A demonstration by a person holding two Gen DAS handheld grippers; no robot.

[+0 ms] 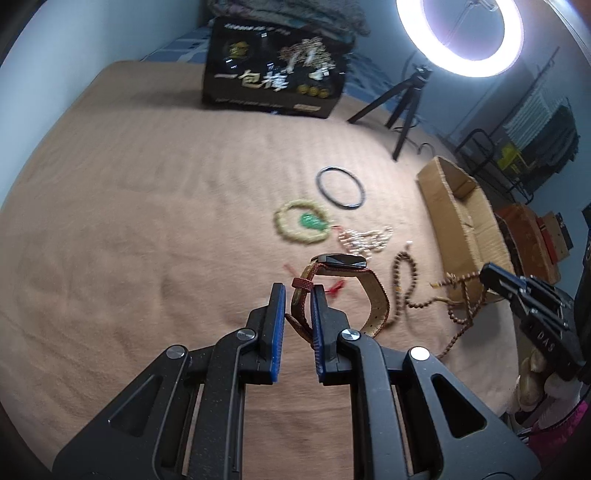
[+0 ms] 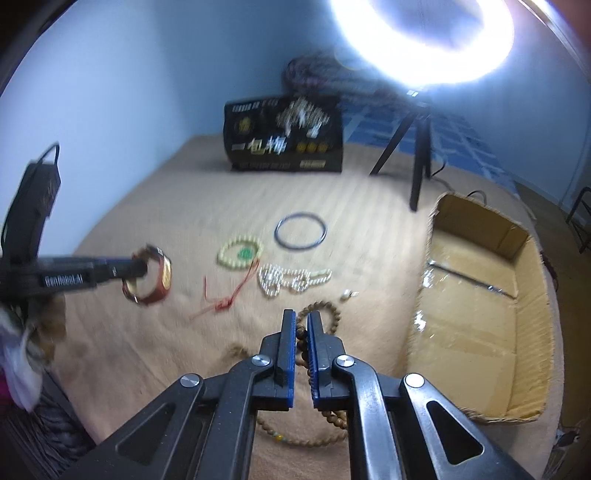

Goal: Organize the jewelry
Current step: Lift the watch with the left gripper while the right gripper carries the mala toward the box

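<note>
Here the left gripper (image 1: 298,291) clamps the watch (image 1: 340,263) strap, face tipped up, band looping toward the near side. The right gripper (image 2: 301,319), pitched downward, is pinched on the wooden bead string (image 2: 325,308), which dangles near the cardboard box (image 2: 532,332).

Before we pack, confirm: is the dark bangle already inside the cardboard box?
No, the dark bangle lies on the tan blanket, left of the open cardboard box.

box text (image 2: 282,146) blurred, ring light (image 2: 424,44) cut off – top

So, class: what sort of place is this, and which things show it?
Probably a bedroom used for filming: a tan blanket covers what looks like a bed, folded bedding is heaped at its far end, and a ring light stands on a tripod.
</note>
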